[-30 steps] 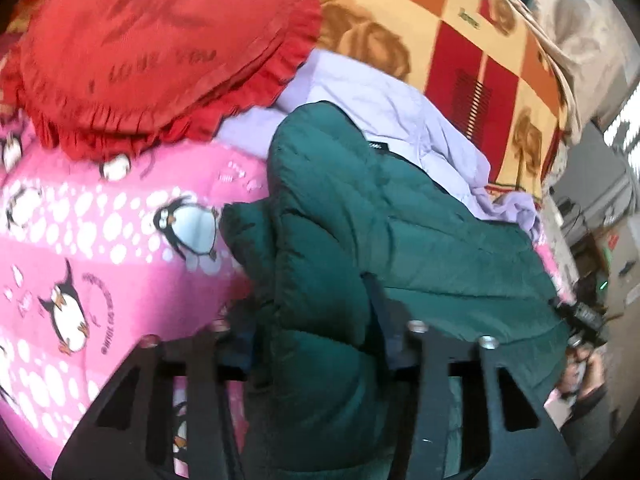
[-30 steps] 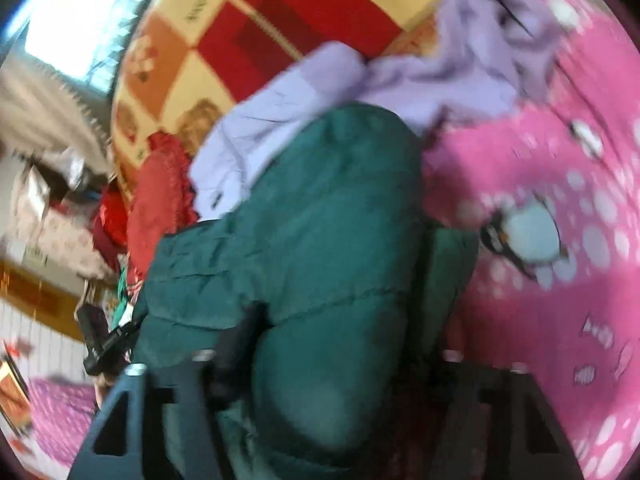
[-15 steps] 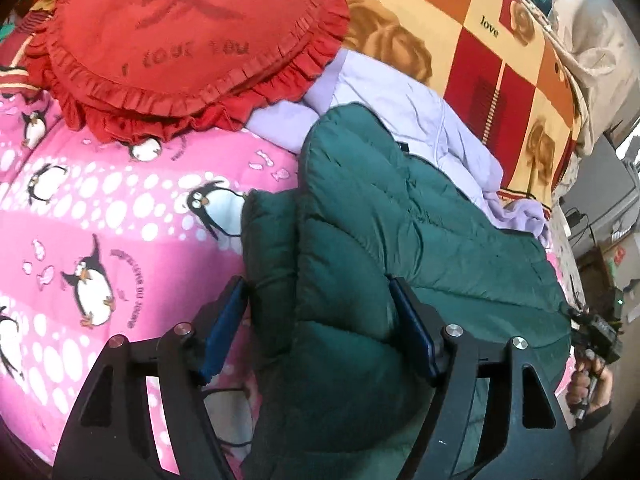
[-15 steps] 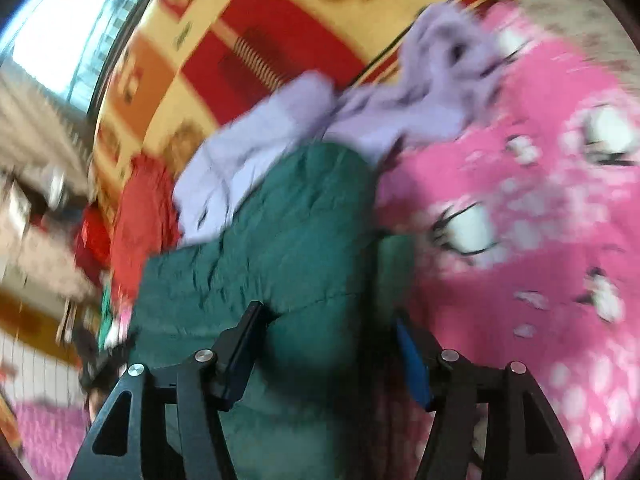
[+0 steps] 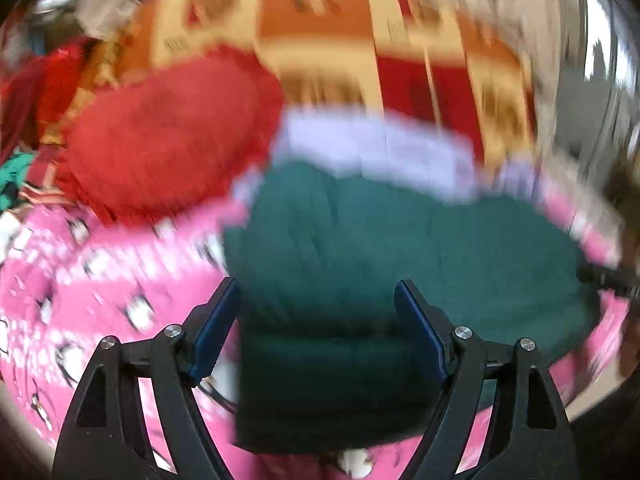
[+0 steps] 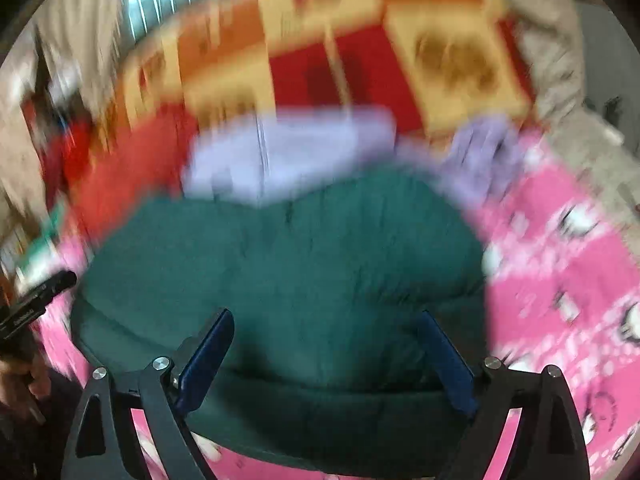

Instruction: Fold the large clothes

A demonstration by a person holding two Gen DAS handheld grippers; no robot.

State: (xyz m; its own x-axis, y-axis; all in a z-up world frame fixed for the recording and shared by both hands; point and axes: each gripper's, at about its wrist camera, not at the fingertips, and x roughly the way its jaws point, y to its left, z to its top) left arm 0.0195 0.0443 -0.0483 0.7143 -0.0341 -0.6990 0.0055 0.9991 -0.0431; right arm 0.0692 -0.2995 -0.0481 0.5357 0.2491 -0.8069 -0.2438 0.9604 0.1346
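Note:
A dark green puffer jacket (image 5: 380, 240) lies folded in a thick bundle on the pink penguin blanket (image 5: 80, 280). My left gripper (image 5: 316, 286) hovers over its near left end. The jaws are opening, and the blue pads stand clear of the fabric on both sides. In the right wrist view the same jacket (image 6: 288, 248) fills the middle. My right gripper (image 6: 326, 315) straddles its near edge, its jaws also opening wide without pressing on the cloth. Both views are blurred by motion.
A lilac garment (image 5: 372, 144) lies crumpled behind the jacket. A red frilled cushion (image 5: 172, 136) sits at the back left on a red, orange and yellow checked blanket (image 5: 320, 20). A hand (image 6: 16, 380) shows at the left edge of the right wrist view.
Both grippers were shut on the green jacket a second ago. Their jaws have since spread wide and let it go, and both have drawn back from it, so the jacket now looks smaller.

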